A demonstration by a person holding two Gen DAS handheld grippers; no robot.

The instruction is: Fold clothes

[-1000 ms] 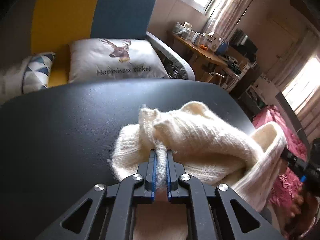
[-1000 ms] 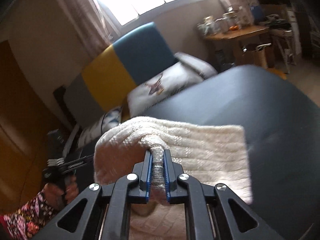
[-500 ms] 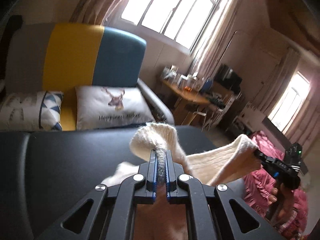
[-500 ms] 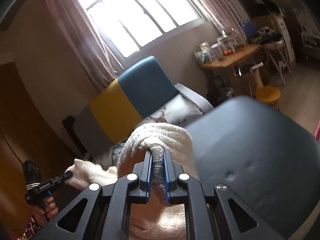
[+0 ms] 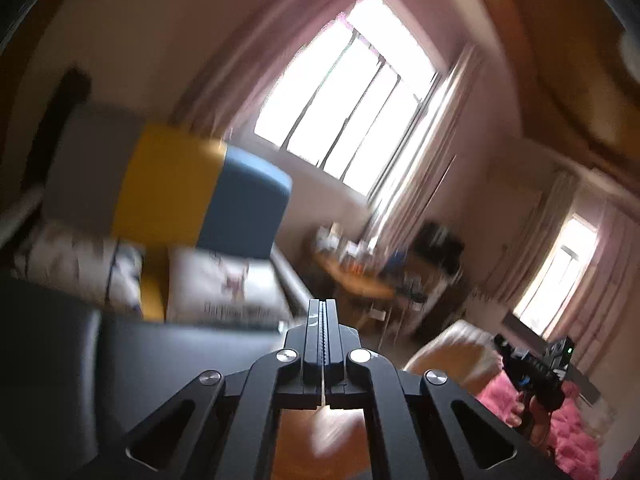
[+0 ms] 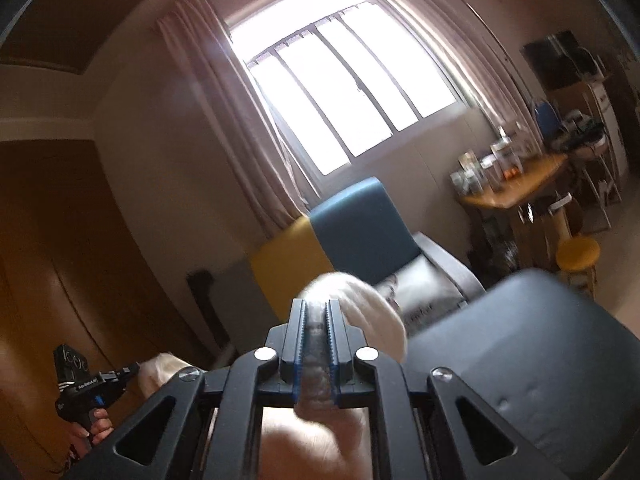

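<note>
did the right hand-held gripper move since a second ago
Yes, upward. In its own view the right hand-held gripper now looks over the black table toward the window, lifting the cream sweater.

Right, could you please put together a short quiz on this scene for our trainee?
1. True or false: the sweater lies flat on the black surface.
2. Which colours show on the sofa back? A: red and green. B: yellow and blue. C: pink and white.
3. What is clamped between the jaws of the right gripper?
Key: 1 false, it is lifted; 2 B; 3 the sweater.
</note>
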